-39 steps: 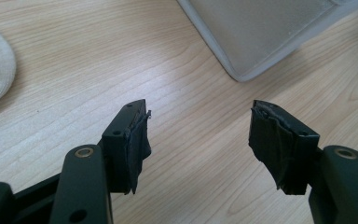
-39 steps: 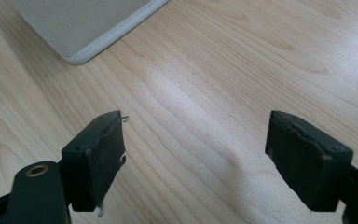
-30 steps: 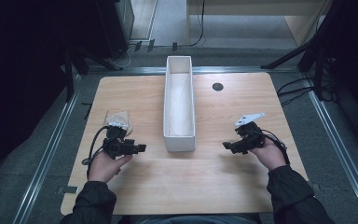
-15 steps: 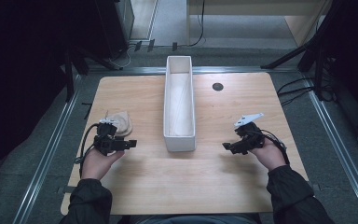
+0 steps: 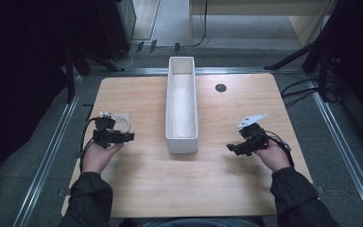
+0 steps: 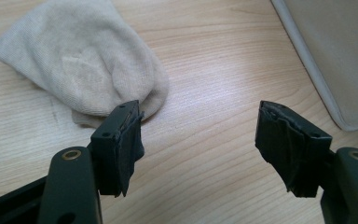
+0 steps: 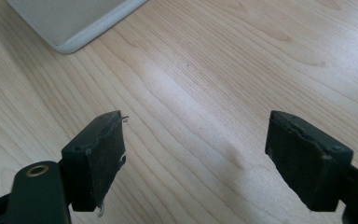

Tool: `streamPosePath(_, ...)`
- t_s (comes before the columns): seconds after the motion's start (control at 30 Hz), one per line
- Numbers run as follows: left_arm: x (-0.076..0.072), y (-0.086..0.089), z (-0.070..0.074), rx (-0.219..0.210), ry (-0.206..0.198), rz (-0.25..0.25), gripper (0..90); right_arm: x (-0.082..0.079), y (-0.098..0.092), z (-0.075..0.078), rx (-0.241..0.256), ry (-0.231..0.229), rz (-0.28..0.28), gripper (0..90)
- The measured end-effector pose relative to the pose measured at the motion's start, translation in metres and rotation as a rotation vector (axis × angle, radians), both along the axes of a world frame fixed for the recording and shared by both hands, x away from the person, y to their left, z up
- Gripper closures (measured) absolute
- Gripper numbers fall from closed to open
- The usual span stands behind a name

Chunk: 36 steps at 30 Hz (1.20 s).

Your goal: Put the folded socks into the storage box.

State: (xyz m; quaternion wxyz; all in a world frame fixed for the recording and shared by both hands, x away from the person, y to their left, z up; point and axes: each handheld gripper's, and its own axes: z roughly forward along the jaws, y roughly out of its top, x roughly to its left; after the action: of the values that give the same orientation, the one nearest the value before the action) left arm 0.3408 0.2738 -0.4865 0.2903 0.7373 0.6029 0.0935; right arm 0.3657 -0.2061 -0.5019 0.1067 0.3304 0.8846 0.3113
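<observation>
On the wooden table [image 5: 160,184] a beige knitted cloth [image 5: 124,123] lies crumpled near the left edge, well to the left of a long white trough-shaped bin [image 5: 183,137] that stands lengthwise down the middle. In the high view the left gripper [image 5: 123,137] sits just at the near side of the cloth, held by the person's left hand [image 5: 97,156], with its black cable looping off toward the table's left edge. In the left gripper view its jaws stand wide apart with nothing between them; the pad of one jaw overlaps the rounded near edge of the cloth [image 6: 84,65], though whether it touches the fabric or hangs just above it cannot be told, while the other jaw is over bare wood, with a corner of the white bin [image 6: 335,60] at the upper right. The cloth rests flat on the table, folded loosely, its wider end pointing away from the gripper. On the other side of the bin, the right gripper [image 5: 231,147] is held low over the table by the right hand [image 5: 274,156], pointing toward the bin's near end and carrying its grey three-cornered plate on top. In the right gripper view its jaws are likewise spread wide and empty above bare wood grain, and a rounded corner of the bin [image 7: 74,23] shows at the upper left, apart from the jaws.
</observation>
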Motion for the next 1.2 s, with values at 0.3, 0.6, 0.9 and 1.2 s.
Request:
streamPosePath(0.3, 0.014, 0.007, 0.007, -0.025, 0.017, 0.036, 32.9, -0.001, 0.001, 0.0, -0.006, 0.001, 0.012, 19.5)
streamPosePath(0.6, 0.03, 0.016, 0.015, -0.046, 0.051, 0.078, 32.9, 0.0, 0.0, -0.001, -0.006, 0.002, 0.012, 19.5)
streamPosePath(0.9, 0.041, 0.024, 0.009, -0.031, 0.086, 0.141, 31.2, 0.0, 0.0, -0.001, -0.012, 0.001, 0.01, 19.5)
streamPosePath(1.2, 0.052, 0.022, -0.005, -0.018, 0.102, 0.205, 29.2, -0.001, 0.001, 0.0, -0.02, -0.009, 0.014, 19.5)
